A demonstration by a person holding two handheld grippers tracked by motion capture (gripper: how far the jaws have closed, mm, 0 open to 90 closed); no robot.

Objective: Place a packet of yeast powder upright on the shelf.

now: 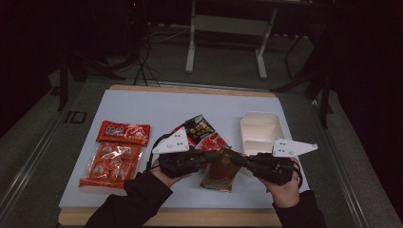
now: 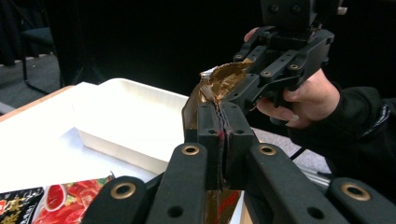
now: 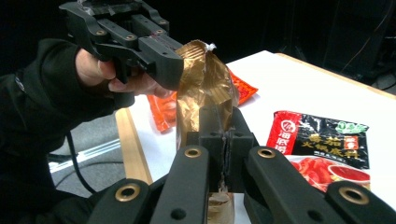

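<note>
Both grippers are clamped on the same gold pouch (image 1: 221, 167), lifted just above the near edge of the white table (image 1: 157, 107). The left gripper (image 1: 205, 156) pinches its top from one side, and the right gripper (image 1: 239, 159) bites the crumpled foil from the other. A white tray (image 1: 260, 128) sits just behind.

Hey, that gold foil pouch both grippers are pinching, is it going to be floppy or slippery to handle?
Probably floppy: the gold pouch creases and folds between the left gripper and right gripper. Likely slippery, since its foil looks glossy. Its lower part looks full, so probably bottom-heavy.
</note>
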